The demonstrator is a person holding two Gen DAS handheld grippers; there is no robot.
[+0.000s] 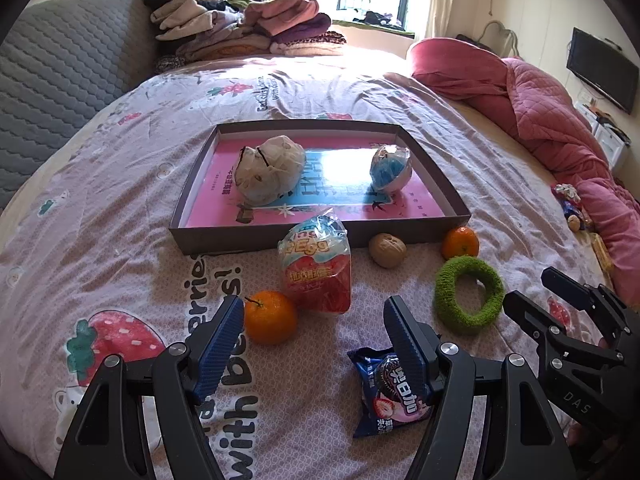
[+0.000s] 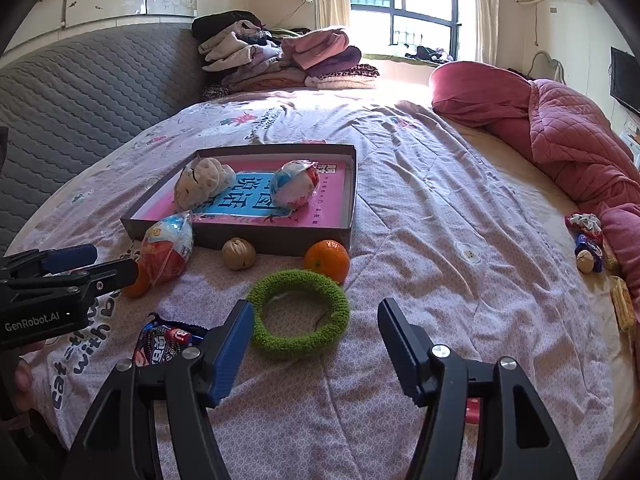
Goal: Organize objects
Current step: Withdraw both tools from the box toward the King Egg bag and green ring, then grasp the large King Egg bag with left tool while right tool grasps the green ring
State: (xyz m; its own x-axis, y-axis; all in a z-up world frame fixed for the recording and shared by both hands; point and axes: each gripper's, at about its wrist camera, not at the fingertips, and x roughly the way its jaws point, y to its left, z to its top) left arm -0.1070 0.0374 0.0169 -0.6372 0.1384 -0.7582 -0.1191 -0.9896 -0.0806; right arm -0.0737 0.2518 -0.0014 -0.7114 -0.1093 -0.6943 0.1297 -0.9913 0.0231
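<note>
Left gripper [image 1: 314,334] spread wide and empty, a glossy orange [image 1: 270,317] just inside its left finger. Right gripper [image 2: 316,336] gapes too, a fuzzy green ring [image 2: 299,312] just ahead.

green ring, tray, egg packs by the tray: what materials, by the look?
Green ring: fuzzy terry or chenille fabric, matte; the nubby pile shows.
Tray: likely cardboard, matte brown walls, with a glossy printed pink sheet inside that reflects the window.
Egg pack: clear crinkled plastic film, shiny, over what looks like a hard plastic egg.

2 oranges [image 1: 270,317], 2 walnuts [image 1: 387,250].
</note>
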